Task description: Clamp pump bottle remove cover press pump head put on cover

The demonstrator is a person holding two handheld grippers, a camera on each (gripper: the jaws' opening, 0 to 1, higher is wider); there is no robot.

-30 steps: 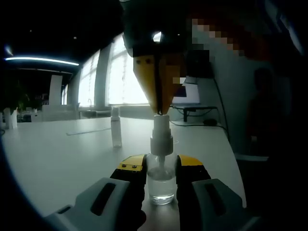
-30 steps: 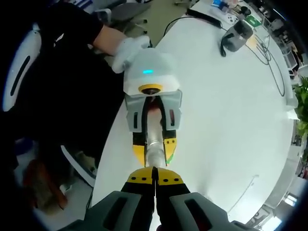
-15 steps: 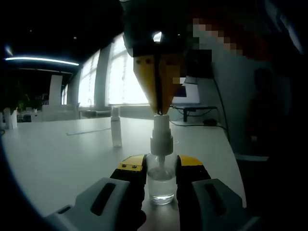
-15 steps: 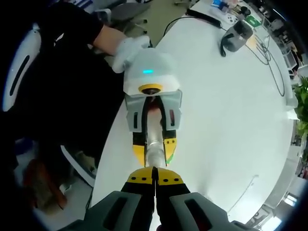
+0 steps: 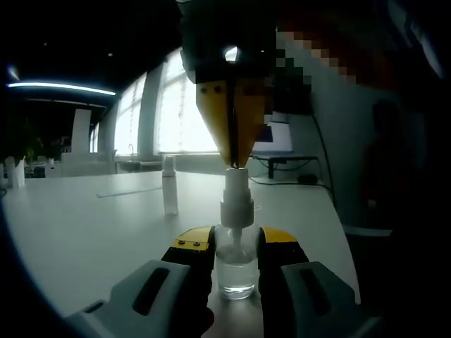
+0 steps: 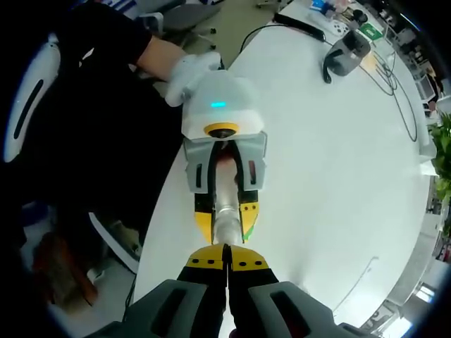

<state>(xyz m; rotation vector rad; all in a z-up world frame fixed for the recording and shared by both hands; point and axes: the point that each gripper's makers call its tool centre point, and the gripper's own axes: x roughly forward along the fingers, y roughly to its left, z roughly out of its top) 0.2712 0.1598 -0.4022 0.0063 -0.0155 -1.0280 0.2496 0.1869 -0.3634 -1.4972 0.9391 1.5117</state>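
While left gripper [image 5: 236, 243] clamps pump bottle [image 5: 236, 264] | right gripper [image 5: 232, 158] closed, on pump head [image 5: 236, 184] | cover [image 5: 170, 186] behind-left

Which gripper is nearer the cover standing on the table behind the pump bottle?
Left. The left gripper clamps the pump bottle in front of the cover; the right gripper sits above, on the pump head.

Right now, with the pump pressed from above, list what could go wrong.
1. The right gripper meets the pump head with its closed narrow tips; a slightly off-centre push could slide off the small top.
2. The left gripper clamps the clear pump bottle low on its body, so sideways force at the head might tilt it in the grip.
3. The cover stands upright, alone on the white table; a careless sweep could topple it.
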